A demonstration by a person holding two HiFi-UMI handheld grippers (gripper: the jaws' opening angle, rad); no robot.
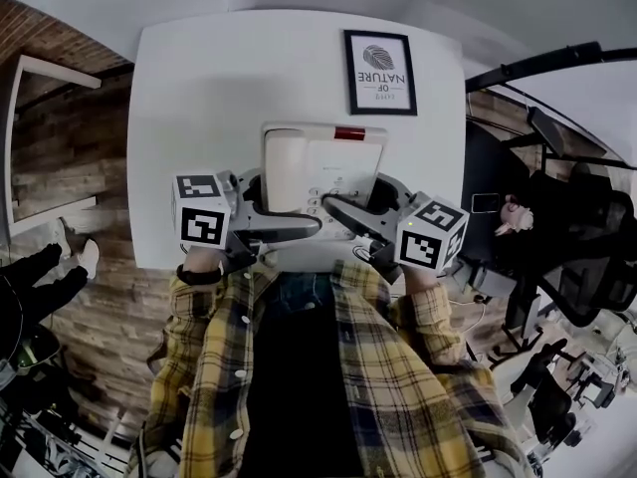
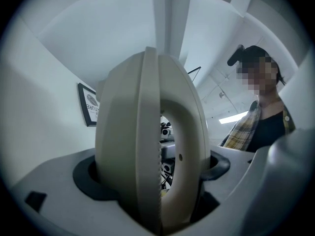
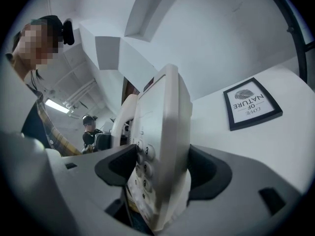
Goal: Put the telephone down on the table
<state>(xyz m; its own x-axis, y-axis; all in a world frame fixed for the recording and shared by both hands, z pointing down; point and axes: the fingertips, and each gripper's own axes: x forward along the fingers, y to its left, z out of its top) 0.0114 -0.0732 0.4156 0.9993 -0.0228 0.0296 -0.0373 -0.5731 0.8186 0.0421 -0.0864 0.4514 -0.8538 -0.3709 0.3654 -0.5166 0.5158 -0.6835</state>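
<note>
A cream-white desk telephone (image 1: 320,172) with a red strip at its far edge is held over the near edge of the white table (image 1: 199,88). My left gripper (image 1: 267,219) is shut on its left side, where the handset (image 2: 147,146) fills the left gripper view. My right gripper (image 1: 350,217) is shut on its right side, the jaws clamped over the keypad (image 3: 142,171) edge of the telephone (image 3: 160,151). In both gripper views the phone stands edge-on between the dark pads. Whether its underside touches the table is hidden.
A black-framed print (image 1: 379,72) lies on the table beyond the phone, also in the right gripper view as the framed print (image 3: 252,103). Brick-pattern floor (image 1: 60,147) lies left of the table. Office chairs (image 1: 582,237) and a seated person stand to the right.
</note>
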